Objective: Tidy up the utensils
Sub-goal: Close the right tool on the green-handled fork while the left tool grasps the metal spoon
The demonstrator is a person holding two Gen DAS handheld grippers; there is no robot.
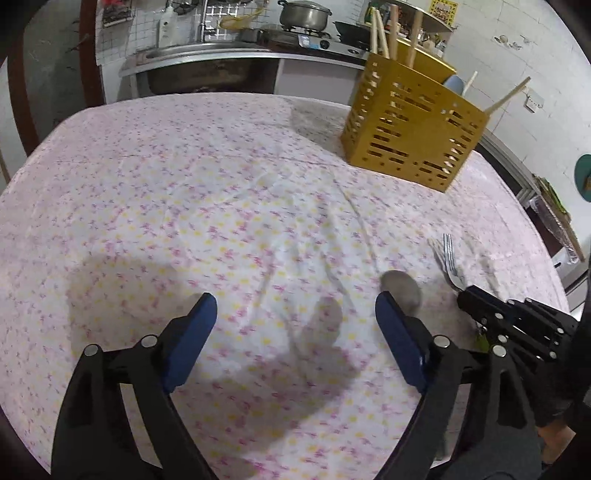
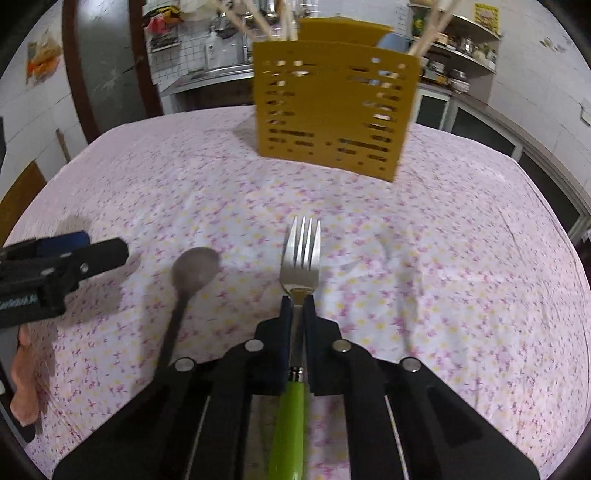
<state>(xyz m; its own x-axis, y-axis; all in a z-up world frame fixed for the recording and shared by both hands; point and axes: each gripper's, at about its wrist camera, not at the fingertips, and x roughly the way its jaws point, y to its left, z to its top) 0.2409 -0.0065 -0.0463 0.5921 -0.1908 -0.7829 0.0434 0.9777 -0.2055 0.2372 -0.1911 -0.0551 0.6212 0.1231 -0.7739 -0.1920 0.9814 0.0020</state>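
In the lower centre of the right wrist view, the right hand-held gripper (image 2: 297, 301) is pinching the metal neck of a silver fork with a lime-green plastic handle (image 2: 300, 254), its jaws drawn nearly together with the shank between the dark pads, tines pointing up the frame and the green handle running back beneath the mechanism. In the left wrist view, the left hand-held gripper (image 1: 295, 314) is standing wide, its blue-padded fingers (image 1: 397, 332) holding nothing and hanging over the pink-and-yellow flowered tablecloth covering the surface (image 1: 221, 192). Just beyond its right finger, a dull grey metal spoon (image 2: 195, 267) is lying flat on the cloth, left of the fork. Farther up the frame, the perforated mustard-yellow utensil holder (image 2: 332, 107) is standing upright, with pale wooden chopsticks (image 2: 430, 35) leaning out of its top. The grip is sitting on a narrow, smooth neck close to the fork's head, so the long handle is likely to swing or slip when lifted. The crowded holder is leaving few gaps, so the tines may catch on its rim or knock the chopsticks, and the loose cloth may wrinkle around the spoon.
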